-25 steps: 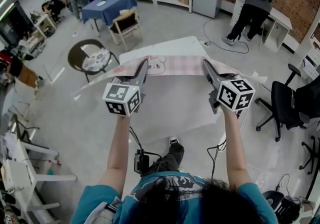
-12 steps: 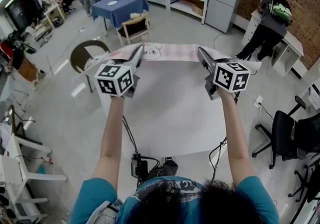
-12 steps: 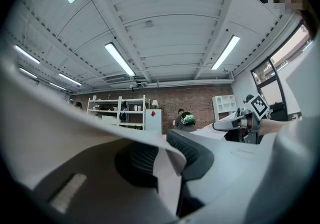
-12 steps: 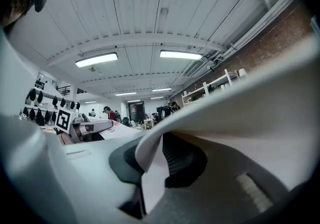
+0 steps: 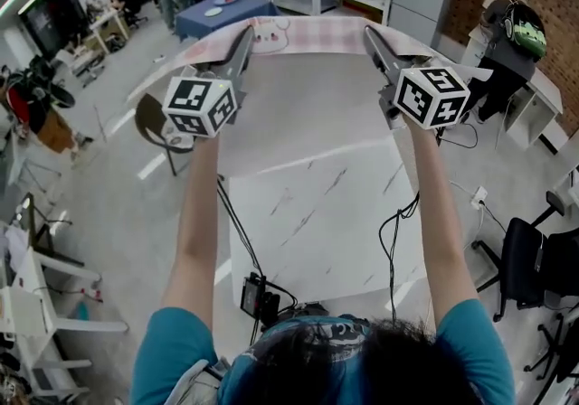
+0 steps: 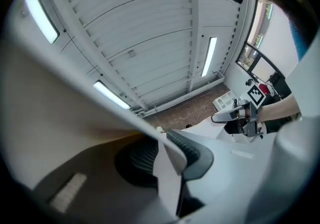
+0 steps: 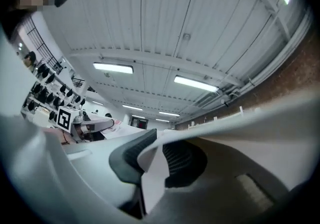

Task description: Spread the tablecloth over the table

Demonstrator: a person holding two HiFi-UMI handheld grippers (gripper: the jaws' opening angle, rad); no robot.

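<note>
Tablecloth (image 5: 308, 35), pink-checked with a small cartoon print, stood stretched as a taut band in the air beyond the far edge of the table (image 5: 317, 213), raised at both ends. Left gripper (image 5: 246, 34) had its jaws clamped on the cloth at the band's left end; in the left gripper view a fold of pale fabric sat pinched between the dark ribbed pads, and the rest of the sheet swept off to the upper left. Right gripper (image 5: 369, 32) had its jaws closed on the cloth at the band's right end, with a fold nipped between its pads in the right gripper view. Both arms reached out above the table, and its white marbled top showed beneath them. Left of the table stood a round-backed chair (image 5: 154, 118), and far beyond it a blue-covered table (image 5: 217, 13). Right of the table was a black office chair (image 5: 529, 254), and beyond that a person with a green backpack (image 5: 517, 32) bent at a white desk
</note>
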